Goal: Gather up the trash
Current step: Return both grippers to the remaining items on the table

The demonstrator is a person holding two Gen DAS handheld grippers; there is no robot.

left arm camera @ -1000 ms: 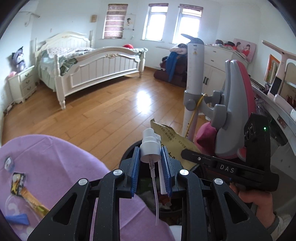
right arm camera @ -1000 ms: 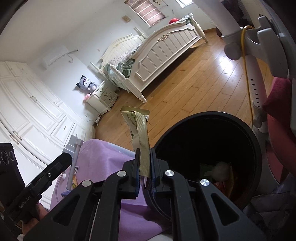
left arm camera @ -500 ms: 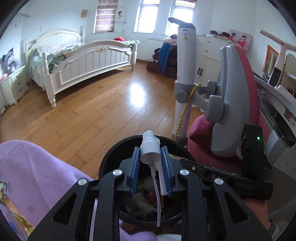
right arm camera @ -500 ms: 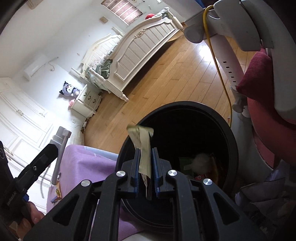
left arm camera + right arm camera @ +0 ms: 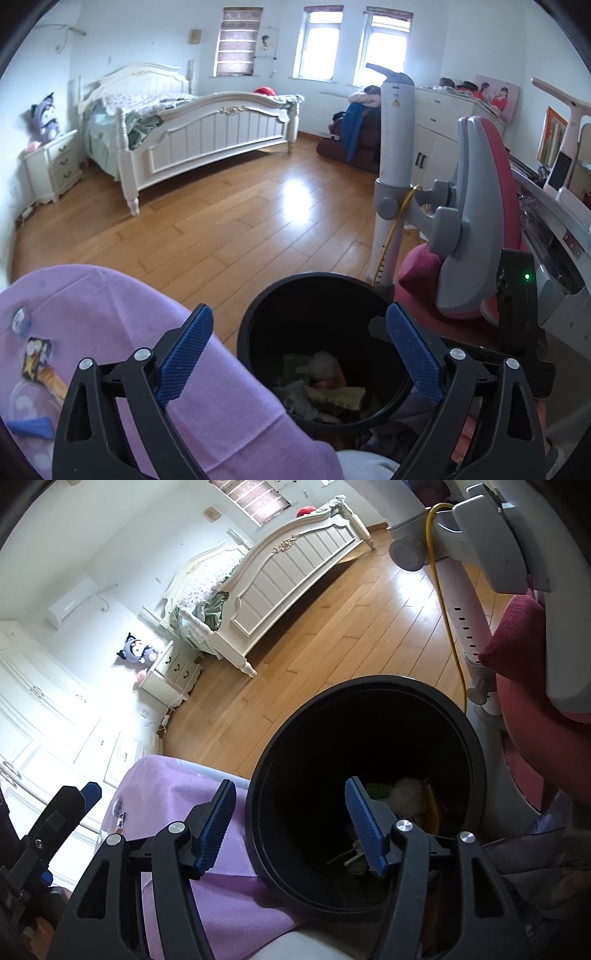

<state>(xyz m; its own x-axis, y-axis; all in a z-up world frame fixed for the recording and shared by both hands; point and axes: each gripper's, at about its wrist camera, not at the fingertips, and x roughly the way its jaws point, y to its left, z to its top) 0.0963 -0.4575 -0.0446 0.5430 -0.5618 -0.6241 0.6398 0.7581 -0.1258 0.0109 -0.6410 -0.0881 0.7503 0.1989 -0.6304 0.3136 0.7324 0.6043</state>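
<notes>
A black round trash bin (image 5: pixel 258 314) stands on the floor beside a purple-covered table (image 5: pixel 110 314); it also shows in the right wrist view (image 5: pixel 369 686). Inside lie a tan packet (image 5: pixel 338 397), a white fluffy wad (image 5: pixel 323 363) and other scraps. My left gripper (image 5: pixel 299 354) is open and empty above the bin's near side. My right gripper (image 5: pixel 291 827) is open and empty over the bin's rim. A yellow snack wrapper (image 5: pixel 37 356) and a blue scrap (image 5: pixel 31 424) lie on the table at left.
A pink and grey chair (image 5: pixel 476 221) and a white pole stand (image 5: pixel 393 166) stand right of the bin. A desk (image 5: pixel 554 221) runs along the right. A white bed (image 5: pixel 192 125) and a nightstand (image 5: pixel 55 166) stand across the wooden floor.
Both grippers opened over the bin. The white pump top left the left gripper and the tan packet left the right gripper; the packet now lies in the bin.
</notes>
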